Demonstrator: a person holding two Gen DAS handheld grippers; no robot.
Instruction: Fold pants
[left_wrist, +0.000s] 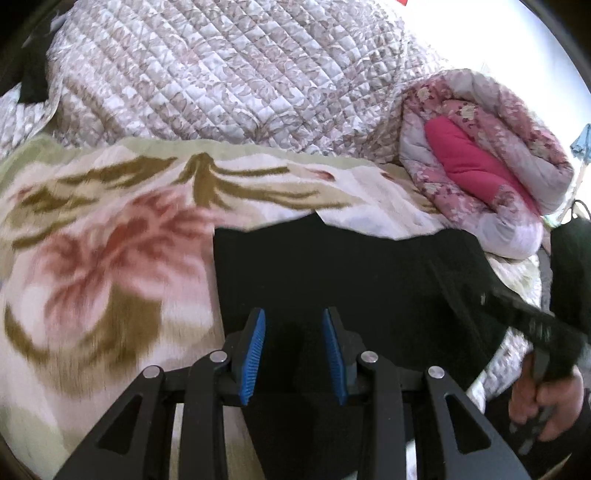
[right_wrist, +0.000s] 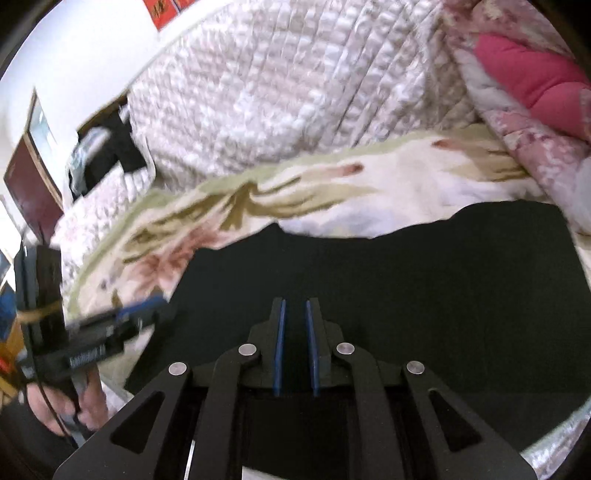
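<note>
The black pants (left_wrist: 351, 273) lie on a floral blanket (left_wrist: 110, 240) on the bed. My left gripper (left_wrist: 293, 321) is open just above the pants, with blue pads apart and nothing between them. In the right wrist view the pants (right_wrist: 406, 280) fill the lower middle. My right gripper (right_wrist: 294, 314) hovers over them with its blue pads nearly together, a narrow gap between them; whether cloth is pinched is unclear. The right gripper also shows blurred at the right edge of the left wrist view (left_wrist: 543, 332), with dark cloth around it. The left gripper shows blurred in the right wrist view (right_wrist: 122, 317).
A quilted white bedspread (left_wrist: 229, 74) lies behind the blanket. A rolled pink floral duvet (left_wrist: 480, 166) sits at the right. A dark red cabinet (right_wrist: 29, 184) and dark clothes (right_wrist: 110, 147) are at the far left beyond the bed.
</note>
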